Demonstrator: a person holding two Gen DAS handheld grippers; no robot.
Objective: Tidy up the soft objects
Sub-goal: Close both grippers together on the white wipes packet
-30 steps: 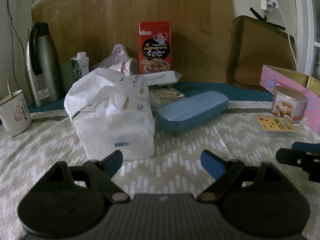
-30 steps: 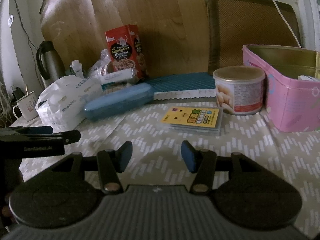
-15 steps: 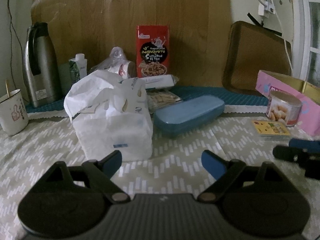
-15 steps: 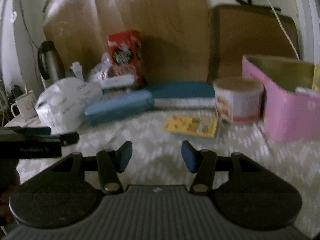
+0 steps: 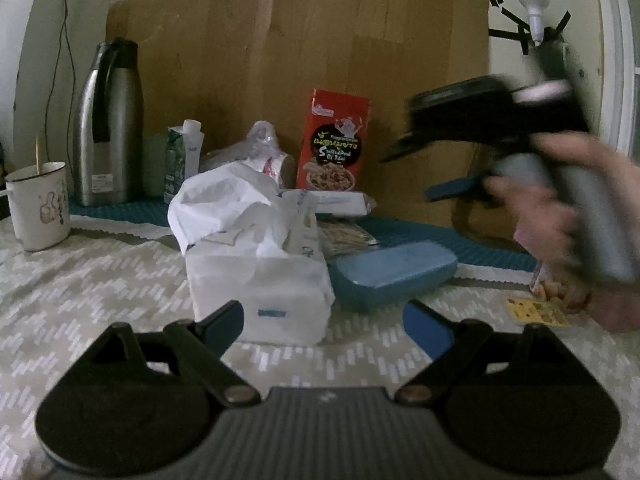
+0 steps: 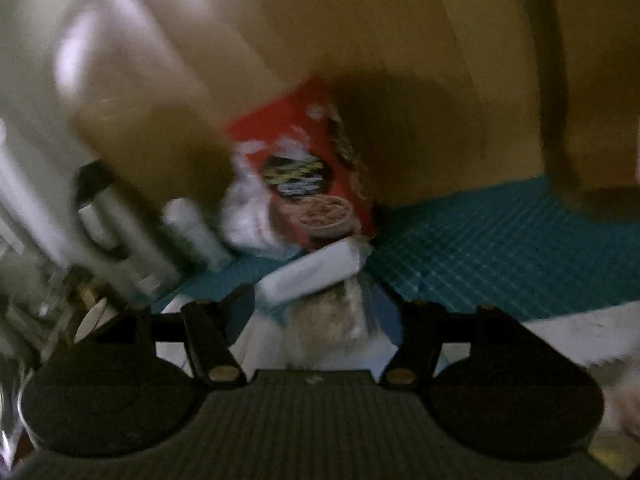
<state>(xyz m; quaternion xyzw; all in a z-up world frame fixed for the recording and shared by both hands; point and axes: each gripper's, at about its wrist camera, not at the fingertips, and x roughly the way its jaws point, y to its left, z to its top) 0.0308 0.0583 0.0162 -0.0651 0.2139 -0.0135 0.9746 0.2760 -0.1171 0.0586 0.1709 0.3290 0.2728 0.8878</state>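
A white soft tissue pack (image 5: pixel 256 276) with crumpled tissue on top sits on the patterned tablecloth (image 5: pixel 80 300), just ahead of my left gripper (image 5: pixel 324 320), which is open and empty. My right gripper (image 6: pixel 316 316) is open and empty. It is raised and blurred in its own view, above a white wrapped packet (image 6: pixel 312 272) and a clear snack bag (image 6: pixel 332 320). In the left wrist view the right gripper (image 5: pixel 456 172) shows high at the right, held in a hand.
A blue case (image 5: pixel 392 272) lies right of the tissue pack. A red snack box (image 5: pixel 332 140), a plastic bag (image 5: pixel 260 148), a carton (image 5: pixel 182 160), a steel flask (image 5: pixel 108 120) and a mug (image 5: pixel 38 204) stand behind. A yellow card pack (image 5: pixel 536 312) lies right.
My right gripper has risen fast from the table's right side and swung left over the back items. My left gripper has drawn back slightly and stays open.
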